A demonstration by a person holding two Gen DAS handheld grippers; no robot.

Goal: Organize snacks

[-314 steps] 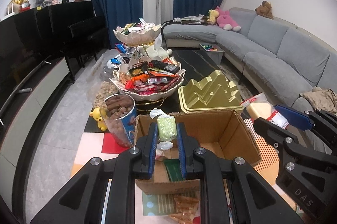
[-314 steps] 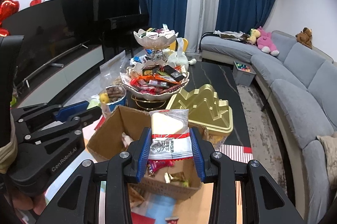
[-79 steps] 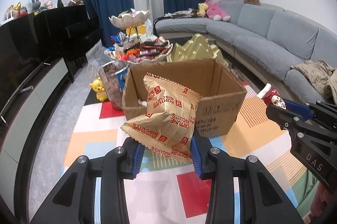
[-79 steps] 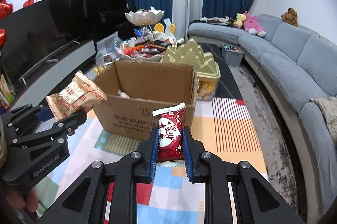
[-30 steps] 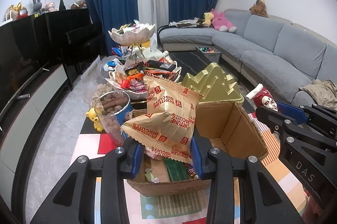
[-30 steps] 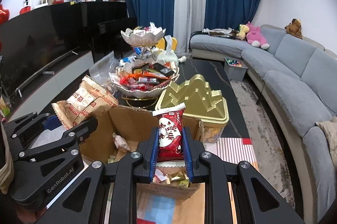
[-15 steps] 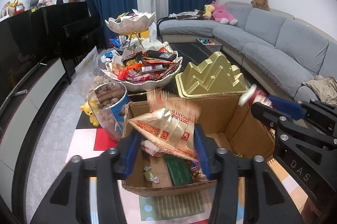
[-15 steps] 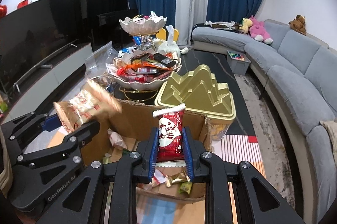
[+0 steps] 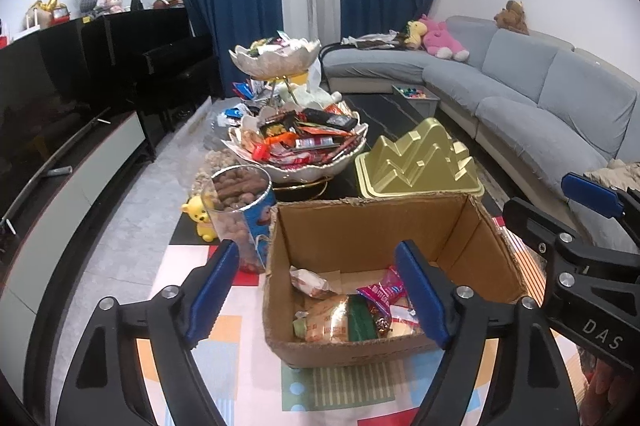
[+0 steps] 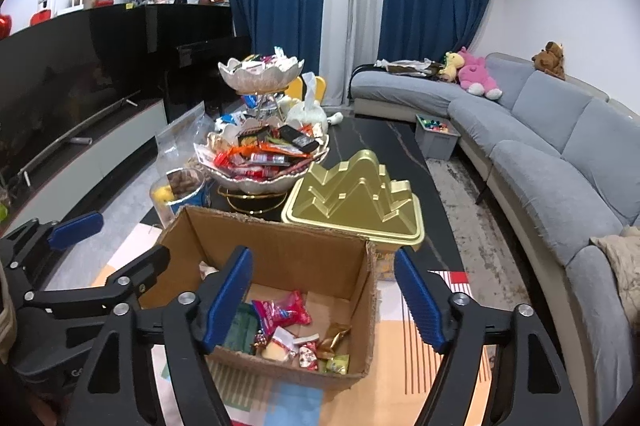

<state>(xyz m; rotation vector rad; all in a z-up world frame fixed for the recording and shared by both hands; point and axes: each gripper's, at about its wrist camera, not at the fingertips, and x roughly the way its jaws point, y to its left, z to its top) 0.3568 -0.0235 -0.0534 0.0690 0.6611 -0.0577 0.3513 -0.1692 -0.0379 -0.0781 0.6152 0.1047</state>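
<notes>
An open cardboard box (image 9: 372, 238) stands on a colourful mat, just below and beyond both grippers. My left gripper (image 9: 316, 250) hangs over its near left side; its jaws are opening and nothing is between the blue pads. A gold biscuit packet (image 9: 326, 320) lies on the box floor among other snacks. My right gripper (image 10: 322, 254) hovers over the same box (image 10: 280, 238), jaws opening too, with nothing between them. A red packet (image 10: 282, 312) lies inside the box beneath it.
Behind the box stand a gold mountain-shaped tin (image 9: 416, 165), a two-tier bowl stand full of snacks (image 9: 298, 145) and a clear jar of nuts (image 9: 240, 209). A grey sofa (image 9: 540, 105) runs along the right, a dark TV cabinet (image 9: 60, 185) along the left.
Both grippers went from shut to wide apart. The gold biscuit packet left the left gripper and the red packet left the right one; both now lie in the box.
</notes>
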